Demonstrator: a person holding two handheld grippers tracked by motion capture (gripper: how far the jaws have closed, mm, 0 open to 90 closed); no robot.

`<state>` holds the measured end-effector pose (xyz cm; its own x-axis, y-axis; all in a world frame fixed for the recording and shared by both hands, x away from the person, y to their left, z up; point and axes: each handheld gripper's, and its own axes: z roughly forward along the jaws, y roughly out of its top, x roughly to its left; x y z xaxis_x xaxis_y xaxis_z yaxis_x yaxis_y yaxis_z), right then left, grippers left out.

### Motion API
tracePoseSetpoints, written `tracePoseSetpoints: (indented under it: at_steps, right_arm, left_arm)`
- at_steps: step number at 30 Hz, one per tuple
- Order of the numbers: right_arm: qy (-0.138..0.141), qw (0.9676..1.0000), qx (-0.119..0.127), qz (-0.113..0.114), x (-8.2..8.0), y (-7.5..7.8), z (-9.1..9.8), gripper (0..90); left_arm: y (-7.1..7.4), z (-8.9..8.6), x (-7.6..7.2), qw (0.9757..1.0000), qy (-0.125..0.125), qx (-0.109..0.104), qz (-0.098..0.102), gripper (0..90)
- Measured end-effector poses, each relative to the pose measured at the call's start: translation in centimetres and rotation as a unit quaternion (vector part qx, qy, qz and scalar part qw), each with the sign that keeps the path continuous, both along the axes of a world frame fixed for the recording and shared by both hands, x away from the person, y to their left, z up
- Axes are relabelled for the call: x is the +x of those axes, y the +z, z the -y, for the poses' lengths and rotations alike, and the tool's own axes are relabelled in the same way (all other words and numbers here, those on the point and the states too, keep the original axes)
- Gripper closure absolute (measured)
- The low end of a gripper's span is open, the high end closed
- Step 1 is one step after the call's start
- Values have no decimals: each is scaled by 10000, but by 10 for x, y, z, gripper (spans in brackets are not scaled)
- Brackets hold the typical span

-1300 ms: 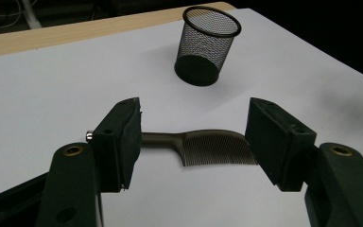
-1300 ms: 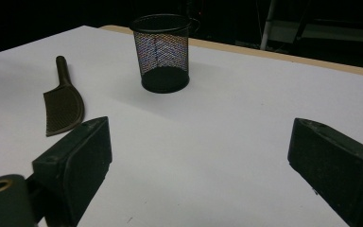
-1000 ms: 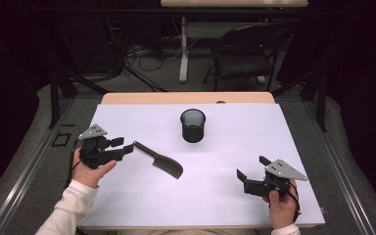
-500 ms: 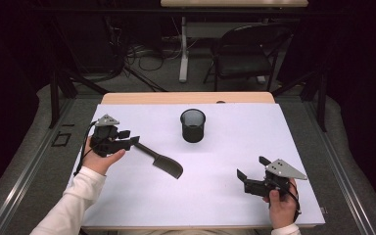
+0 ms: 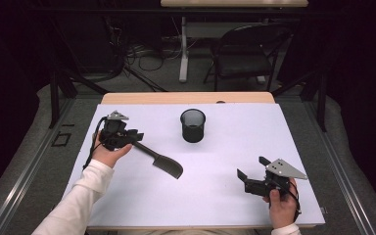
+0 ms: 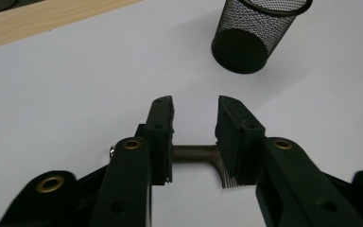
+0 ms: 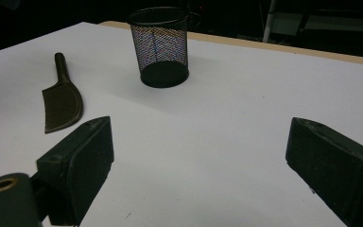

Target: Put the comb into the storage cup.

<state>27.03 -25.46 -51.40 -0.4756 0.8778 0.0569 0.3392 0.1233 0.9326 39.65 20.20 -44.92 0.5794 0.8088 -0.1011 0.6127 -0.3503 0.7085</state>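
One claw (image 5: 138,137) astride spatula handle (image 5: 144,146), white tabletop (image 5: 225,196) around

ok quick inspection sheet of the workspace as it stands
surface: white table top with a wooden strip along the far edge, flat and bare around the things
job's things: dark spatula lying flat, blade toward the near side; black mesh cup upright beyond it, apart from it
clutter: nothing seen
grippers: left hand-held gripper has just been closing, its jaws either side of the spatula's handle, a gap visible at the pads; right hand-held gripper wide open over bare table, nothing between its jaws
cables: a black cable trails from the left hand-held gripper; loose cables on the floor beyond the table
surroundings: dark room, black chair and a table leg behind
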Motion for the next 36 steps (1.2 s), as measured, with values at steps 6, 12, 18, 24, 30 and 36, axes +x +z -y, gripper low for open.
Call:
tracePoseSetpoints:
  at_steps: [6, 12, 18, 24, 30, 36]
  right_arm:
    - [11, 10000, -23, -3, 0, 0, 0, 88]
    - [4, 10000, 0, -2, 1, -1, 0, 91]
    - [24, 10000, -14, -12, 2, -2, 0, 96]
    - [27, 10000, -28, -50, 2, -2, 1, 100]
    - [33, 10000, -4, -91, 2, -2, 0, 102]
    - [34, 9999, -10, -97, 2, -2, 1, 103]
  left_arm:
    - [-6, 2, 7, 9998, 150, 71, -96, 744]
    - [-10, 1, 14, 9994, 289, 68, -179, 795]
    - [-14, 0, 20, 9986, 460, 167, -206, 855]
    - [-18, 0, 24, 9979, 576, 163, -234, 898]
    - [-23, 2, 30, 9973, 653, 224, -268, 900]
    - [-27, 4, 34, 9969, 674, 272, -312, 900]
